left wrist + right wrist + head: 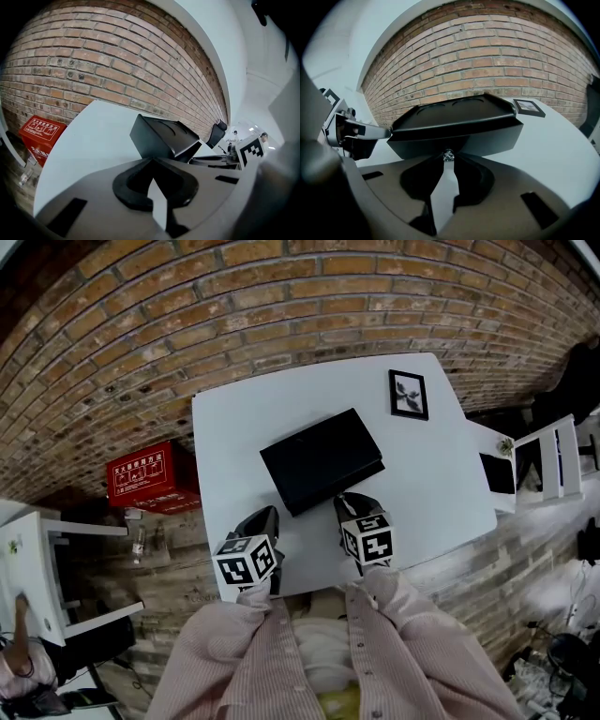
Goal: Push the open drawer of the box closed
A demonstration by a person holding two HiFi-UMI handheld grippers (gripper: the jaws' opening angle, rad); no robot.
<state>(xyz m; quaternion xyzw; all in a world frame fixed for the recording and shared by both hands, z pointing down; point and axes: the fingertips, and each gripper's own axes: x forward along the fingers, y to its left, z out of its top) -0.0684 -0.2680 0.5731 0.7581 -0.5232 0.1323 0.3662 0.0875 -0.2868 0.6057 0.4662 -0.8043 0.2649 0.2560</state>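
A flat black box (pixel 322 460) lies on the white table (pixel 234 427), its drawer front facing me. In the right gripper view the drawer front (pixel 487 138) sits under the lid's overhang, and a small clear knob (pixel 448 154) shows at its middle. My right gripper (pixel 448 157) is up against that front, its tips closed on the knob. In the head view the right gripper (pixel 354 503) touches the box's near edge. My left gripper (pixel 265 521) hovers left of the box's near corner, shut and empty. In its own view the left gripper (pixel 152 160) points past the box (pixel 161 138).
A small framed picture (pixel 409 394) lies at the table's far right corner. A red box (pixel 142 476) stands on the brick floor left of the table. White furniture stands at the right (pixel 548 460) and the left (pixel 37 568).
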